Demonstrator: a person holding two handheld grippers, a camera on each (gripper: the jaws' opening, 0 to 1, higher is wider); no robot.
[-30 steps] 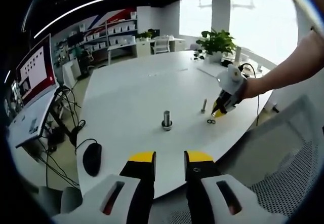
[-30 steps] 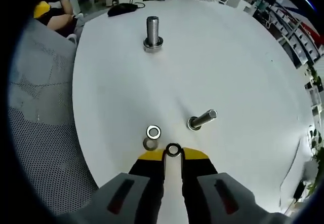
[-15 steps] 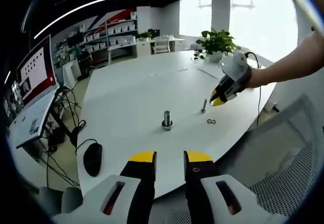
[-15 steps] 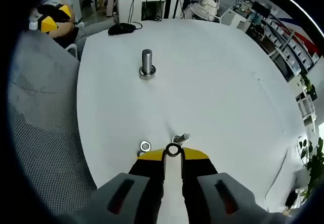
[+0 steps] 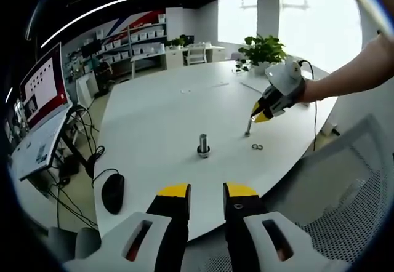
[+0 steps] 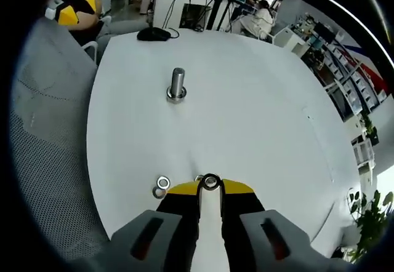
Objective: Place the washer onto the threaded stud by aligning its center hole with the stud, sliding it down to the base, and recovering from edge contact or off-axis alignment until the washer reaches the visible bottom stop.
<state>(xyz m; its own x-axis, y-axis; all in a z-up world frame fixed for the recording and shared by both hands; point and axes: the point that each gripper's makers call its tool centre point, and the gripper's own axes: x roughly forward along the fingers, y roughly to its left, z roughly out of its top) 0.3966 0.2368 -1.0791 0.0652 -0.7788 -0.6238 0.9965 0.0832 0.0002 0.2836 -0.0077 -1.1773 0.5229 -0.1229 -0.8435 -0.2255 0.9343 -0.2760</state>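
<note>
Lifted higher since 0.5 s ago, right gripper (image 6: 210, 188) clamps washer (image 6: 210, 181) at lower center; left gripper (image 5: 205, 191) jaws apart.

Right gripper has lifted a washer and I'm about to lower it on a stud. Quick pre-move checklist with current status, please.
1. Washer pinched at right gripper tips: ok.
2. Washer over small stud: cannot tell; the tips cover it in the right gripper view.
3. Hole aligned with stud axis: cannot tell.
4. Spare washers on table, apart from the tips: ok.
5. Left gripper open, clear of large stud: ok.
</note>
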